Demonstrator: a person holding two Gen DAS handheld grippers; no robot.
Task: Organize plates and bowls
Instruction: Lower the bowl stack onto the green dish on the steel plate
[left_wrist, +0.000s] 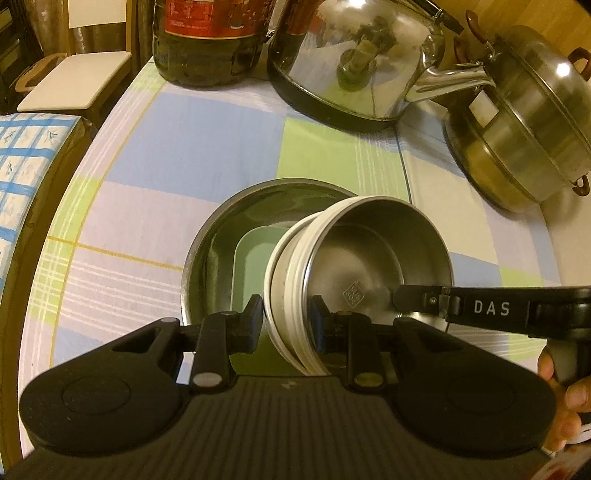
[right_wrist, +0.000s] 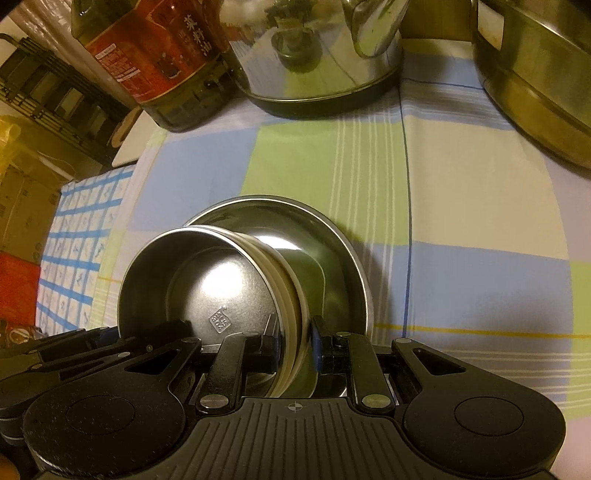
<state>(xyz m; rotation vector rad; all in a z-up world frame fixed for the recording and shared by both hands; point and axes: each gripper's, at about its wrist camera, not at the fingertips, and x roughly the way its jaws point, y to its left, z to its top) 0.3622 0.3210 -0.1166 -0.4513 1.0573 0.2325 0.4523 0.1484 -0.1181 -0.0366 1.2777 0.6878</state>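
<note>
- The near rim of a small stack of bowls (left_wrist: 354, 266) is pinched between the jaws of the left gripper (left_wrist: 286, 314); a steel bowl is nested in white ones.
- The same stack is pinched by the jaws of the right gripper (right_wrist: 295, 341), just beside the left one.
- The stack is held tilted over a wide steel plate (right_wrist: 332, 236), inside which a pale green dish (left_wrist: 255, 258) is seen.
- The plate rests on a checked tablecloth (left_wrist: 166, 155).
- Beyond the plate, a shiny kettle (left_wrist: 354, 62) is flanked by an oil bottle (right_wrist: 155, 59) and a lidded steel pot (left_wrist: 524, 122).
</note>
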